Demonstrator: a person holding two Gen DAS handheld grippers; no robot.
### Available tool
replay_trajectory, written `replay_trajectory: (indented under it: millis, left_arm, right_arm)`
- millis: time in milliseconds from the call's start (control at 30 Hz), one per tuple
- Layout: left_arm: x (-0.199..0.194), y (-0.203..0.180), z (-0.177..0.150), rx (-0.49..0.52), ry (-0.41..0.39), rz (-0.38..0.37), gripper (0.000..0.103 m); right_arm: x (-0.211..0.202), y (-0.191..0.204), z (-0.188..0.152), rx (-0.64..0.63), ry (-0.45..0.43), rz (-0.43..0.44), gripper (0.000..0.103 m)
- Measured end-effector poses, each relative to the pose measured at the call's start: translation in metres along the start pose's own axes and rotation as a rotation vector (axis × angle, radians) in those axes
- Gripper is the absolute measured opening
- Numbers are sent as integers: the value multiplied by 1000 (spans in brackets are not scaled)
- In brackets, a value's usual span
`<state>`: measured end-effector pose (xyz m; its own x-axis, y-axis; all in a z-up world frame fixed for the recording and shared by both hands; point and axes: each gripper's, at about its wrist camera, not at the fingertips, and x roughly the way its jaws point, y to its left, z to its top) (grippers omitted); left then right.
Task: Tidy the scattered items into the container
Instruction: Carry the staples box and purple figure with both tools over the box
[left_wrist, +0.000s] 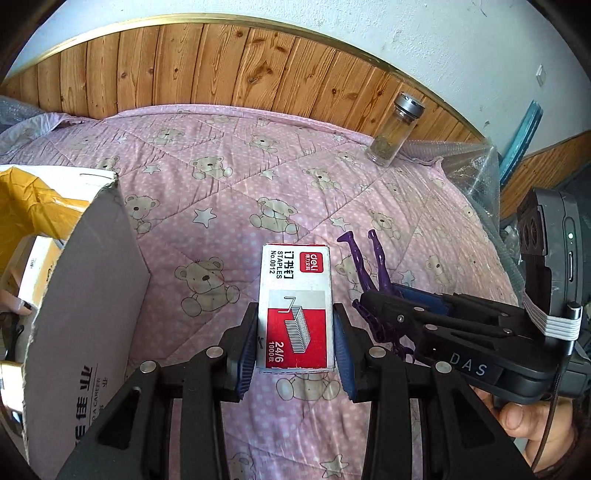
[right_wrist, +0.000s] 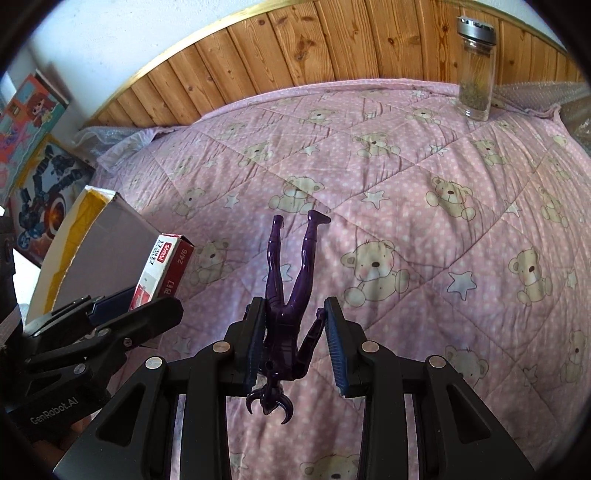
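A white and red staples box (left_wrist: 295, 306) sits between the pads of my left gripper (left_wrist: 295, 336), which is shut on its two long sides. In the right wrist view the same staples box (right_wrist: 162, 269) tilts beside the grey cardboard container (right_wrist: 110, 229), with my left gripper (right_wrist: 110, 314) around it. My right gripper (right_wrist: 295, 339) is shut on a dark purple toy figure (right_wrist: 284, 317), legs pointing away, one pad on its torso and the other on its arm. The open container (left_wrist: 92, 295) stands at the left. From the left wrist view, my right gripper (left_wrist: 380, 299) holds the figure (left_wrist: 369, 266) to the right.
A pink quilt with bears (right_wrist: 406, 184) covers the bed. A glass jar with a metal lid (right_wrist: 476, 70) stands at the far edge by the wooden wall panel (left_wrist: 221, 66). Bubble wrap (left_wrist: 469, 166) lies at the right. Colourful toy boxes (right_wrist: 33, 147) stand behind the container. A hand (left_wrist: 524, 417) grips the right tool.
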<state>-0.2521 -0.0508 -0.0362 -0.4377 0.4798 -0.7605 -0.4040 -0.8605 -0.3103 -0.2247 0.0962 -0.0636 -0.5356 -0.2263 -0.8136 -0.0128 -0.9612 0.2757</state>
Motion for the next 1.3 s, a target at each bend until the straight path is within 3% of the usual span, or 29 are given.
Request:
replay_trajectory:
  millis: [1300]
  left_arm:
    - [-191, 27, -85, -60, -223, 21, 39]
  right_arm:
    - [-111, 147, -87, -170, -111, 60, 33]
